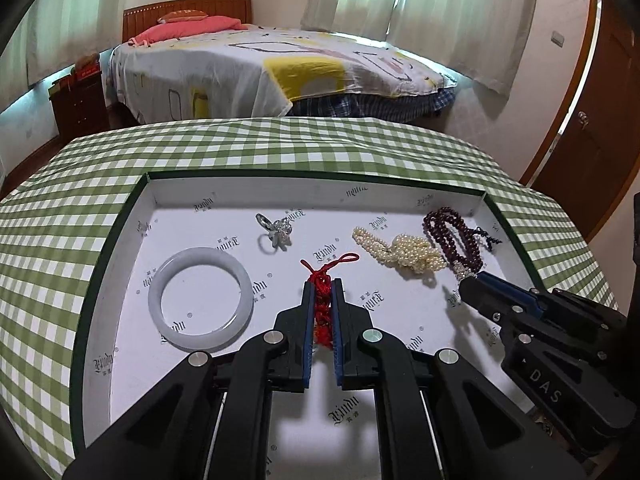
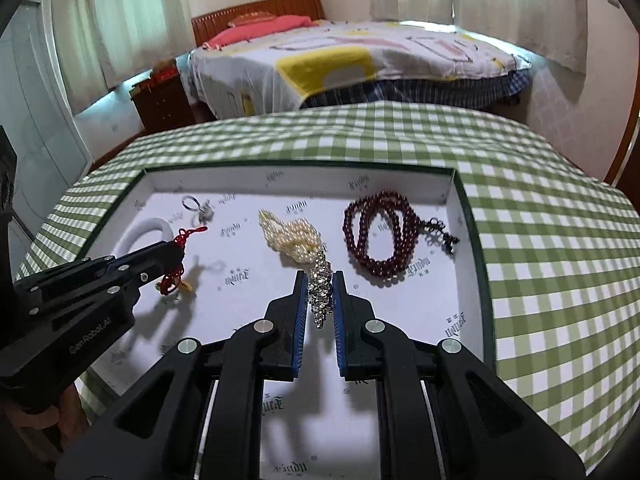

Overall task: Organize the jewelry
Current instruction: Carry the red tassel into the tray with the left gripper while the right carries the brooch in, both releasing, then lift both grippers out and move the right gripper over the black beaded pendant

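Observation:
A shallow white box with a dark green rim (image 1: 312,175) lies on the checked table. My left gripper (image 1: 322,285) is shut on a red knotted cord ornament (image 1: 323,308), held just above the box floor; it also shows in the right wrist view (image 2: 176,270). My right gripper (image 2: 320,276) is shut on a sparkling rhinestone bracelet (image 2: 321,294). In the box lie a white jade bangle (image 1: 200,299), a silver ring (image 1: 275,232), a pearl strand (image 1: 404,254) and a dark red bead strand (image 2: 380,232).
The box sits on a green-and-white checked tablecloth (image 1: 280,144). Beyond the table stand a bed (image 1: 280,64), a dark wooden nightstand (image 1: 80,100) at left and a wooden door (image 1: 600,120) at right.

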Available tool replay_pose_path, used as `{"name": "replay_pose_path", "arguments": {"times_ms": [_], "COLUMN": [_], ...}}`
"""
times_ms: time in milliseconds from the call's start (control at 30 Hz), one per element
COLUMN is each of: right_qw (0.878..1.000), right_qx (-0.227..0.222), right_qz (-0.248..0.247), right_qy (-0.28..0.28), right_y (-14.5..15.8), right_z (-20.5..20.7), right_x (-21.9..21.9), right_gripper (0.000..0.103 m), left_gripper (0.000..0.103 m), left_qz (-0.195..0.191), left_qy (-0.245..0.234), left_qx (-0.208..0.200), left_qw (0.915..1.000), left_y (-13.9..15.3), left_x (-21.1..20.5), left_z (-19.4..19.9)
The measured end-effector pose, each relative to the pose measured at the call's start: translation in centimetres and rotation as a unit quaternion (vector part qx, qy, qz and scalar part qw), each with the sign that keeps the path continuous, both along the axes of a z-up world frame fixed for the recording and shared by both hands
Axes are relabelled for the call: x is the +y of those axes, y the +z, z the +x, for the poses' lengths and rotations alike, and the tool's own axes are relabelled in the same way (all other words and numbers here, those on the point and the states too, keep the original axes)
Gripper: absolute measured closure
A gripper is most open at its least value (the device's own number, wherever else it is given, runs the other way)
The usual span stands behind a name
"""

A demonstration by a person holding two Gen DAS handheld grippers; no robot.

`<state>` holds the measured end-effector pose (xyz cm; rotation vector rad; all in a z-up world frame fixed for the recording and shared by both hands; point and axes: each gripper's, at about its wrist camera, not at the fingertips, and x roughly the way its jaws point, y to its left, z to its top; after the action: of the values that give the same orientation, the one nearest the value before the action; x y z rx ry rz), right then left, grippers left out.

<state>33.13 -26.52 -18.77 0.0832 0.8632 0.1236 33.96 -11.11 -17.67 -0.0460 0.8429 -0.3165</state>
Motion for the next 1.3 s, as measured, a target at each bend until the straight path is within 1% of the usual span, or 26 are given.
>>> {"name": "replay_pose_path", "arguments": {"times_ms": [200,267,300,333,367,433,567,600,700,800,933,1033,1167,1300], "right_qw": [1.0,1.0,1.0,1.0,1.0,1.0,1.0,1.0,1.0,0.999,0.999,0.998,0.998,0.998], "right_qx": [0.01,0.012,0.013,0.012,0.011,0.008,-0.005,-0.008,-0.02,-0.029,-0.039,-0.045,-0.048,-0.046], "right_qz": [0.001,0.005,0.005,0.005,0.006,0.008,0.012,0.013,0.016,0.018,0.021,0.024,0.024,0.025], "right_qy": [-0.002,-0.003,-0.003,-0.004,-0.006,-0.006,-0.009,-0.01,-0.012,-0.013,-0.019,-0.022,-0.025,-0.026], "right_y": [-0.8,-1.0,-1.0,-1.0,-1.0,-1.0,0.0,0.3,1.4,2.5,3.7,4.5,5.1,5.1], "right_z": [0.3,0.4,0.3,0.4,0.3,0.2,-0.4,-0.5,-1.4,-2.4,-4.1,-5.6,-7.8,-9.8], "right_x": [-0.1,-0.1,-0.1,-0.1,-0.2,-0.3,-0.5,-0.6,-0.9,-1.1,-1.5,-1.6,-1.5,-1.5], "right_gripper": [0.089,0.088,0.082,0.079,0.075,0.075,0.074,0.074,0.074,0.073,0.073,0.073,0.073,0.073], "left_gripper": [0.093,0.09,0.087,0.081,0.078,0.07,0.062,0.06,0.056,0.05,0.047,0.047,0.047,0.047], "left_qz": [0.007,0.008,0.009,0.011,0.012,0.008,0.003,0.003,-0.003,-0.006,-0.009,-0.012,-0.015,-0.022], "left_qy": [-0.01,-0.014,-0.014,-0.012,-0.012,-0.013,-0.016,-0.016,-0.019,-0.017,-0.01,-0.003,0.008,0.02], "left_qx": [0.004,0.007,0.01,0.009,0.01,0.017,0.015,0.013,0.004,-0.014,-0.04,-0.051,-0.055,-0.05], "left_qw": [0.9999,0.9999,0.9998,0.9998,0.9998,0.9997,0.9998,0.9998,0.9998,0.9997,0.9991,0.9986,0.9983,0.9983], "left_y": [-0.1,-0.2,-0.3,-0.4,-0.5,-0.8,-0.5,-0.3,0.6,1.8,3.3,4.1,4.5,4.5], "left_x": [-0.5,-0.6,-0.6,-0.6,-0.7,-0.7,-0.5,-0.5,-0.4,-0.1,0.8,1.8,3.2,4.7], "left_z": [0.1,0.1,0.1,0.1,0.2,0.2,-0.1,-0.3,-1.0,-2.1,-4.0,-5.5,-7.3,-9.1]}}
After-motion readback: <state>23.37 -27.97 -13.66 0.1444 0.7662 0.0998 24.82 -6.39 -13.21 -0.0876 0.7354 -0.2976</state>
